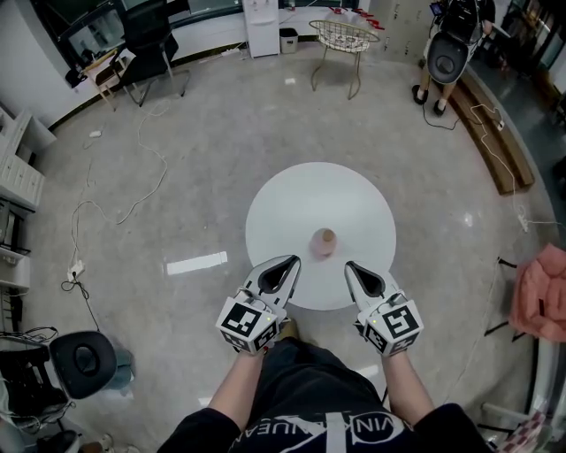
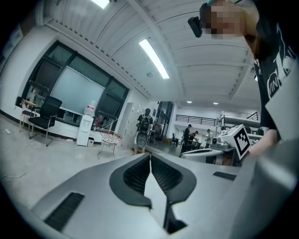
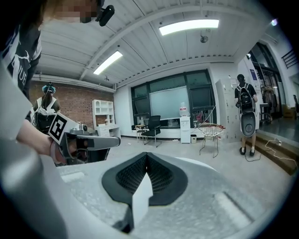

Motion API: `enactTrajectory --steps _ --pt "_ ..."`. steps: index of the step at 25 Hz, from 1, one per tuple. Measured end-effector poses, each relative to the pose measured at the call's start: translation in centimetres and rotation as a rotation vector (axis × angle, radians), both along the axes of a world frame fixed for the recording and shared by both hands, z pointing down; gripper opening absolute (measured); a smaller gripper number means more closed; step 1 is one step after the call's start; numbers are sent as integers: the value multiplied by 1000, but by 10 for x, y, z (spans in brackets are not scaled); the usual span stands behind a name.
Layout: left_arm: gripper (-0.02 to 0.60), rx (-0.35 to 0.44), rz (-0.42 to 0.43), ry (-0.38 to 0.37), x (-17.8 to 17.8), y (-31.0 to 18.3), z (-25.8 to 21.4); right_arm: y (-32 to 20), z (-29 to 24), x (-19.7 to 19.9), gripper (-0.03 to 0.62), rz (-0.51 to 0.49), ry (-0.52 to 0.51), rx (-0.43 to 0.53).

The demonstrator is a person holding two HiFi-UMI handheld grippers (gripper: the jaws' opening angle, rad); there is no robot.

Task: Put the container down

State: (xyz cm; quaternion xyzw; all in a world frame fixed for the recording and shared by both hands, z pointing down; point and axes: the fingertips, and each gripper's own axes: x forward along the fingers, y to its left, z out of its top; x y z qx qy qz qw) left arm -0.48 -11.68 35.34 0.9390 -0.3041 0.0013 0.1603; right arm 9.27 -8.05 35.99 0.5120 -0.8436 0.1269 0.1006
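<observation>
Evidently, the left claw [image 1: 292, 262] is pressed together: in the left gripper view its two dark ribbed pads [image 2: 140, 173] are seen meeting along one line, with nothing held between them. The right claw [image 1: 350, 265] is likewise closed and empty, and in the right gripper view its pads [image 3: 158, 175] are seen shut against each other. Both claws are held side by side by the person's hands, each with a marker cube [image 1: 251, 326] at its rear. Their tips are pointed away from the body and are seen in the head view over the near edge of the round white tabletop [image 1: 292, 199].

The container [image 1: 325, 241], a small pink cup, is set on the tabletop, a little beyond the two tips and between them. It is touched by neither claw. Whether it is upright cannot be told.

Around the tabletop a grey polished floor [image 1: 221, 133] is shown, with a white cable [image 1: 133, 199] trailed across it. A wire basket stand [image 1: 345, 37] and a water dispenser [image 1: 262, 26] are placed at the far side, and a black office chair [image 1: 146, 44] at the far left. A person with a backpack [image 1: 447, 55] is seen at the far right, well apart from the tabletop, and a pink cloth [image 1: 541, 292] is draped at the right edge.
</observation>
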Motion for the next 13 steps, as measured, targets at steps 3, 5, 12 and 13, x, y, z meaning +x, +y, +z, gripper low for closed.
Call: enactTrajectory --steps 3,5,12,13 --pt "15 13 -13 -4 -3 6 -5 6 -4 -3 6 -18 -1 11" --pt "15 20 -19 -6 -5 10 -8 9 -7 -4 6 -18 -2 14" --pt "15 43 -42 -10 -11 27 -6 24 -7 -5 6 -19 -18 33" --pt "15 47 -45 -10 -12 30 -6 27 -7 -5 6 -19 -20 37"
